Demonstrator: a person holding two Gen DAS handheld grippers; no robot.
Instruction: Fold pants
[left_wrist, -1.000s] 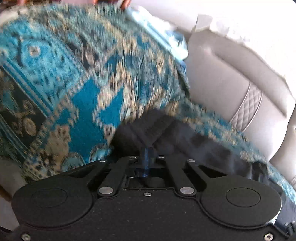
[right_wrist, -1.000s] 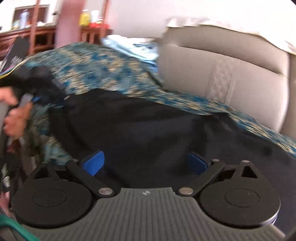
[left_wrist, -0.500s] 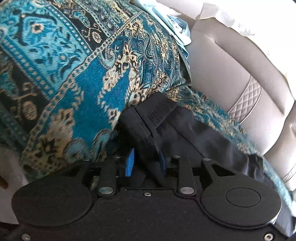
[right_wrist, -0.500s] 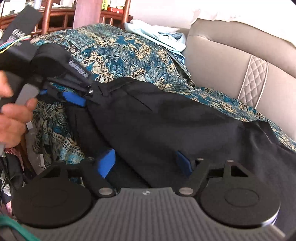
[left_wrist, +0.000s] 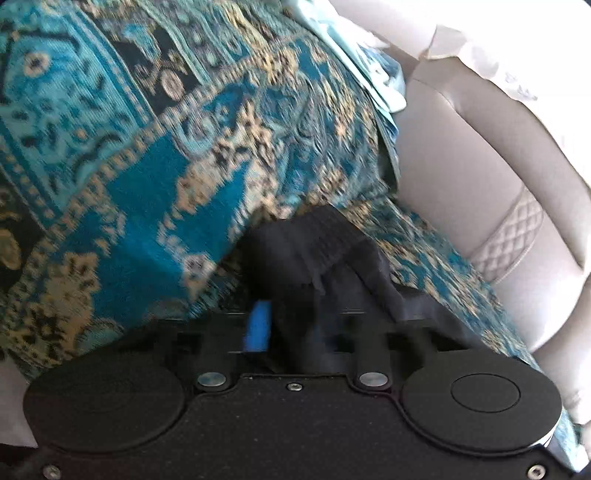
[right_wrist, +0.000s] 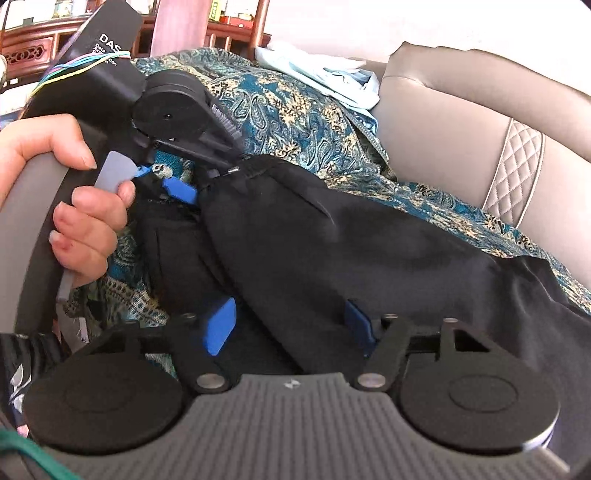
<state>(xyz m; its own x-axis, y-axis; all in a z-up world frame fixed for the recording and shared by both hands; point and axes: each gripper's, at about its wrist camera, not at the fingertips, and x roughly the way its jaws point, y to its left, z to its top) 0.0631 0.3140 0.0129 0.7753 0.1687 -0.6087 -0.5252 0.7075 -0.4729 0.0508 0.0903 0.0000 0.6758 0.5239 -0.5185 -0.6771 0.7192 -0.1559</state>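
Observation:
Black pants (right_wrist: 351, 251) lie across a sofa seat covered with a teal patterned throw (right_wrist: 288, 110). My left gripper (left_wrist: 291, 328) is shut on the waistband end of the pants (left_wrist: 317, 251), with one blue pad (left_wrist: 258, 325) showing beside the cloth. It also shows in the right wrist view (right_wrist: 184, 188), held by a hand at the left. My right gripper (right_wrist: 291, 325) is open, its blue pads (right_wrist: 219, 326) either side of a fold of the pants, close to the cloth.
The beige leather sofa back (right_wrist: 461, 122) rises at the right. Light blue clothes (right_wrist: 325, 77) lie on top of the throw at the back. Wooden furniture (right_wrist: 33, 48) stands behind on the left. The throw's hump (left_wrist: 129, 147) fills the left of the left wrist view.
My left gripper's pads went from tightly together to apart around the waistband cloth, and it pulled the cloth up. My right gripper moved in closer, its pads nearer each other around the fold.

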